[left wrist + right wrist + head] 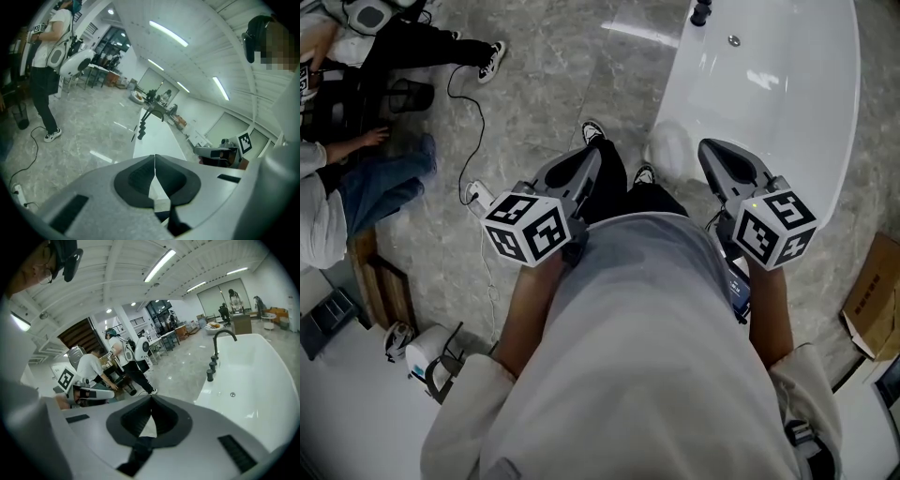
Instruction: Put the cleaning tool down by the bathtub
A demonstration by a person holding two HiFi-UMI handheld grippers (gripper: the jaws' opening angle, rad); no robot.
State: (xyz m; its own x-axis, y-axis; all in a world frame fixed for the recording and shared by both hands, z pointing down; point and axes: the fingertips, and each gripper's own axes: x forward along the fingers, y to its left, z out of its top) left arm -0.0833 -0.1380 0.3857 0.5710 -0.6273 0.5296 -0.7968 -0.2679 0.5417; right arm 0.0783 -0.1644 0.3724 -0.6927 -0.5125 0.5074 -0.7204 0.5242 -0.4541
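The white bathtub (769, 84) fills the upper right of the head view, and it also shows ahead in the left gripper view as the bathtub (157, 136) and in the right gripper view as the bathtub (248, 380). A whitish rounded thing (670, 150), blurred, lies on the floor against the tub's side; whether it is the cleaning tool I cannot tell. My left gripper (592, 155) is held at chest height over my shoes, shut and empty. My right gripper (710, 147) hangs beside the tub's rim, its jaws meeting at the tip with nothing between them.
A black faucet (701, 11) stands at the tub's far end. A cable and power strip (478, 195) lie on the marble floor to my left. People sit and stand at the far left (356, 178). A cardboard box (874, 300) sits at the right edge.
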